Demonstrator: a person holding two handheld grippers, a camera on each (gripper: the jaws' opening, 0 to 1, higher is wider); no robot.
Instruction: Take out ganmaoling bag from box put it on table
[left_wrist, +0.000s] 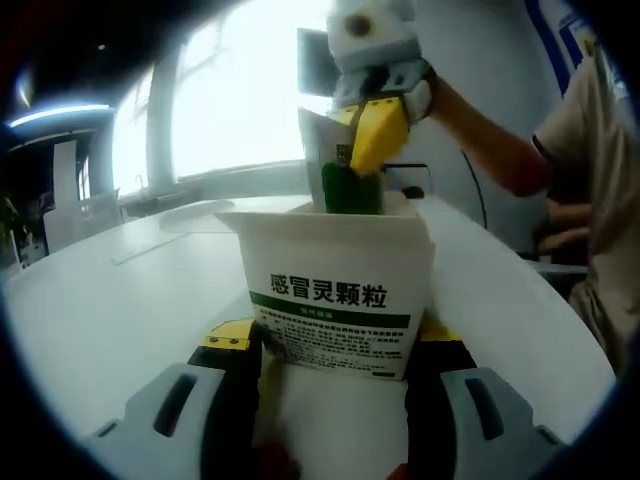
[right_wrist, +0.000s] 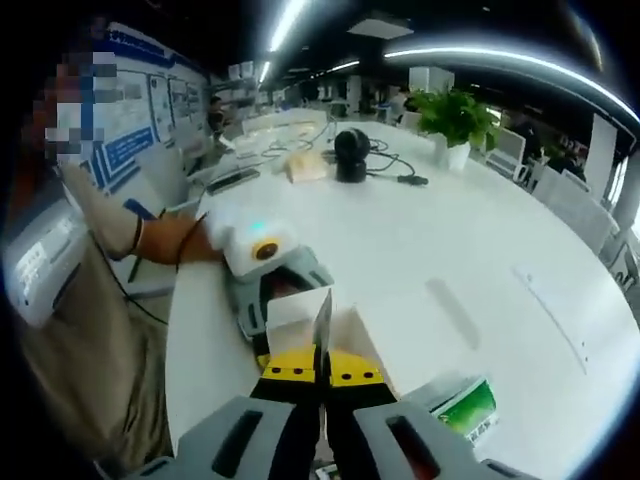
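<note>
While the left hand-held gripper clamps the white box between its two jaws at the lower centre of the left gripper view, the carton is kept upright with its open flaps facing up, so the contents can be drawn out from above. The box appears to rest on or just above the white worktop, printed face toward the camera.

At the upper centre of the same view, the right hand-held gripper reaches down from above, its yellow-tipped jaws closed on a thin silver-and-green sachet, the ganmaoling bag, whose lower part is inside the box mouth. In the right gripper view the jaws meet at the lower centre with the bag's edge standing between them. This pinch on the top edge permits a straight upward pull; the extraction is judged partly done.

A second green-and-white box lies on the worktop at the lower right. A potted plant stands at the upper right.
</note>
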